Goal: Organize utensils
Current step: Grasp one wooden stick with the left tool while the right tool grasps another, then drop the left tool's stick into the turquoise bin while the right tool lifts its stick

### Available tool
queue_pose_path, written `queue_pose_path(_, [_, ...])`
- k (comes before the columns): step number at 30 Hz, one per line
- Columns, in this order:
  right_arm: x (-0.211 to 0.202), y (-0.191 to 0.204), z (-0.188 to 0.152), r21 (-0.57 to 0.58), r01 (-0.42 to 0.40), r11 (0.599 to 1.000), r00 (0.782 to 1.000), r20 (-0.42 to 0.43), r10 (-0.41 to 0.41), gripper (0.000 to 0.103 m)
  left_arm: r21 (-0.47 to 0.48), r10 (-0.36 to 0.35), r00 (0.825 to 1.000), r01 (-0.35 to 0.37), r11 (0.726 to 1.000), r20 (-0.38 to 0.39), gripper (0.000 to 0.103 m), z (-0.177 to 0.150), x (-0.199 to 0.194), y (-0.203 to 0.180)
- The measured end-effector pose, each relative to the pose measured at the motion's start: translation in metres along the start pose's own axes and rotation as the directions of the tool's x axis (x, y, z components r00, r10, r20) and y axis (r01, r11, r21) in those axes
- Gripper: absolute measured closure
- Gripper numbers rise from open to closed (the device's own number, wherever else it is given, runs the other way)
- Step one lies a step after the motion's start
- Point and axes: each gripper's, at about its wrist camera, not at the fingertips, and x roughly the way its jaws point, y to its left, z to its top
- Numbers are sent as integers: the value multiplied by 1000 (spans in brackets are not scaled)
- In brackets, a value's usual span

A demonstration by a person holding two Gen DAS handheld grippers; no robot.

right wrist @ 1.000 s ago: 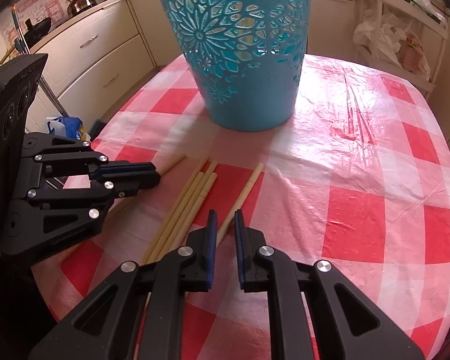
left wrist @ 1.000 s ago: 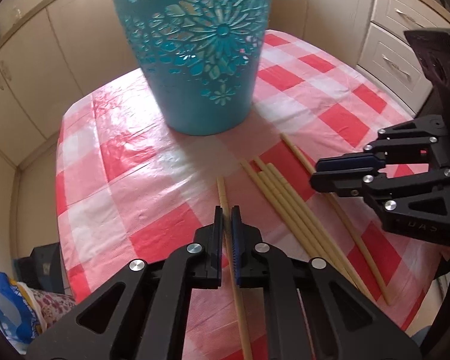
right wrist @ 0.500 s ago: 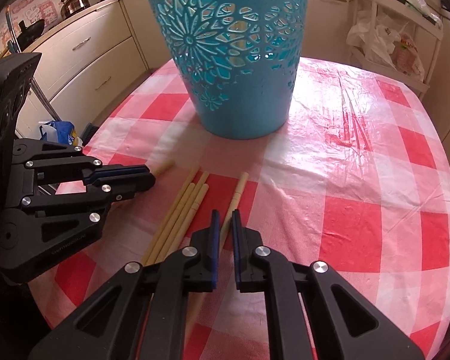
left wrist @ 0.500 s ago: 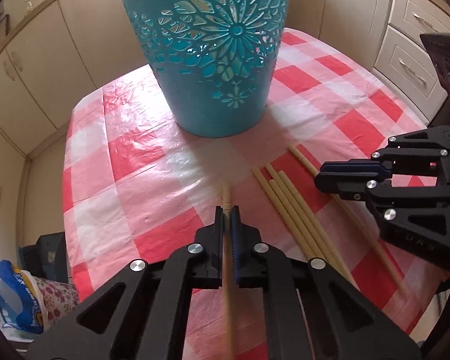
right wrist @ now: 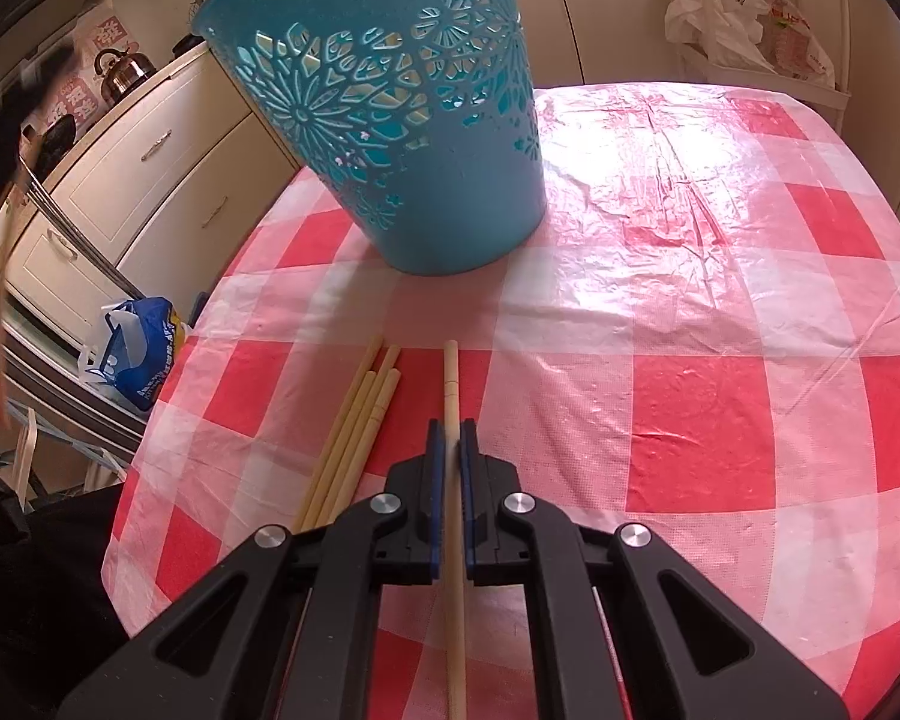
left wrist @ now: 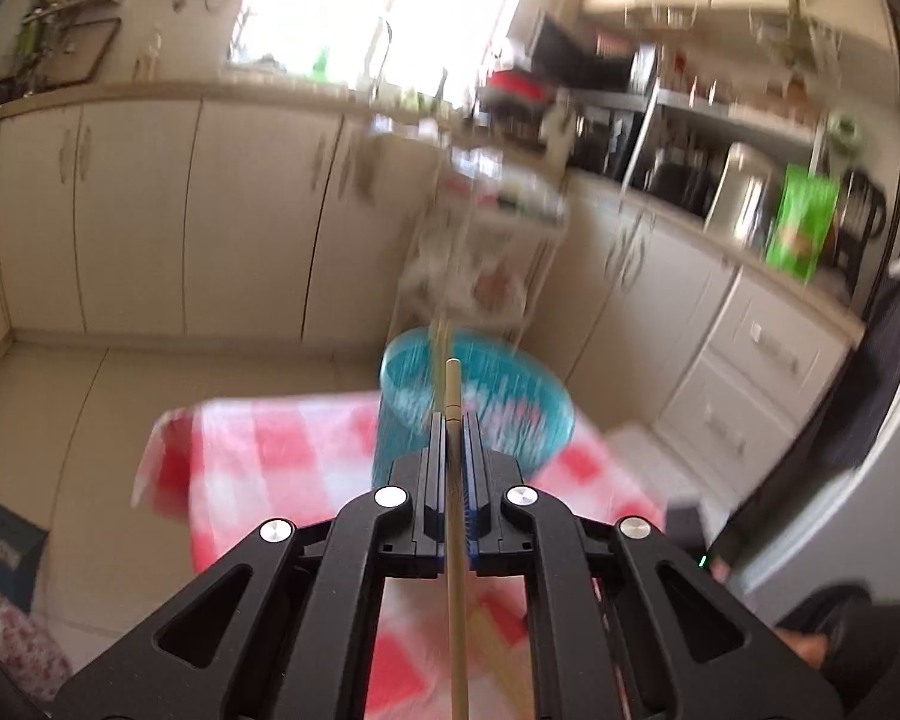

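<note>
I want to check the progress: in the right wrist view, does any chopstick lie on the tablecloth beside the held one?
Yes, a group of chopsticks lies on the tablecloth, left of the held one.

Left wrist view: heavy motion blur beyond the fingers [left wrist: 435, 450]; window [left wrist: 384, 0] overexposed. Right wrist view: sharp, glare on tablecloth [right wrist: 660, 192] ahead-right; fisheye-curved edges.

home kitchen | cabinets [left wrist: 138, 216] | kettle [right wrist: 123, 69] | checked tablecloth [right wrist: 720, 324]

Around you, daylight floods a window [left wrist: 384, 6] above cream cabinets [left wrist: 150, 216], a kettle [right wrist: 123, 69] sits on a drawer unit, and a red-checked cloth covers the tabletop [right wrist: 720, 324].
</note>
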Motion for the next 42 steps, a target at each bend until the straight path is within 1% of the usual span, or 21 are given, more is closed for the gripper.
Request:
queue_pose_path(1, [0,-1,1,3,-1,1000,1000,1,1,97,-11,-12,998,13,1000,58,99,12,1,-4])
queue_pose_path(2, [-1,-1,0,4,-2,1000,1000,2,2,97,-12,-16,995,17,1000,94,99,20,2,-8])
queue_pose_path(5, [0,-2,0,8,-5,1000,1000,7,5,97,-17,-18,977,23,1000,213,99,49,12,-23])
queue_pose_path(6, [0,-3,0,9,-6,1000,1000,8,6,97,-9,-9,967,11,1000,256,98,58,15,-29])
queue_pose_path(8, [-1,-3,0,7,-5,1000,1000,10,5,97,13,29,934,-36,999,356,98,74,20,-44])
queue_pose_path(10, [0,-2,0,3,-4,1000,1000,12,4,97,11,93,905,-107,994,414,98,84,36,-54])
queue_pose_path(12, [0,-1,-1,-1,-3,1000,1000,14,3,97,-16,135,896,-142,990,422,98,89,52,-53])
queue_pose_path(15, [0,-1,-1,-9,-5,1000,1000,17,6,97,-48,196,897,-194,980,397,98,84,80,-50])
queue_pose_path(19, [0,-2,-1,-12,-12,1000,1000,16,12,97,-56,222,921,-215,975,321,98,68,101,-43])
queue_pose_path(24, [0,0,-2,-21,0,1000,1000,17,0,97,1,222,954,-227,974,199,97,47,107,-40])
queue_pose_path(26, [0,2,-2,-25,7,1000,1000,17,-7,97,29,228,960,-236,971,160,92,38,102,-41])
queue_pose_path(27, [1,2,-2,-27,9,1000,1000,17,-9,97,35,234,962,-241,970,139,82,33,95,-41])
queue_pose_path(28, [1,3,-2,-30,12,999,1000,17,-11,97,30,241,962,-246,969,132,68,27,86,-40])
queue_pose_path(29, [1,4,-2,-33,14,999,1000,17,-14,97,24,250,960,-255,967,127,61,22,78,-38])
queue_pose_path(30, [1,4,-2,-39,18,999,1000,18,-17,97,10,268,956,-271,962,119,49,14,65,-36])
queue_pose_path(31, [1,5,-2,-47,24,999,1000,19,-23,97,-6,282,952,-283,959,121,43,7,51,-32])
queue_pose_path(34, [2,7,-3,-59,31,998,999,26,-30,97,-80,319,939,-311,947,127,34,-16,17,-16])
queue_pose_path(37, [0,4,-5,-34,15,999,1000,27,-14,97,-170,359,926,-338,926,117,33,-36,-1,8])
queue_pose_path(39, [-3,0,-8,-15,11,1000,999,31,-11,97,-212,374,925,-352,912,70,33,-43,2,23])
queue_pose_path(40, [-6,-2,-8,-6,4,1000,999,36,-3,97,-234,372,928,-356,905,24,33,-45,5,32])
queue_pose_path(42, [-14,-5,-9,15,-21,1000,998,54,20,97,-263,364,931,-349,899,10,33,-48,3,40])
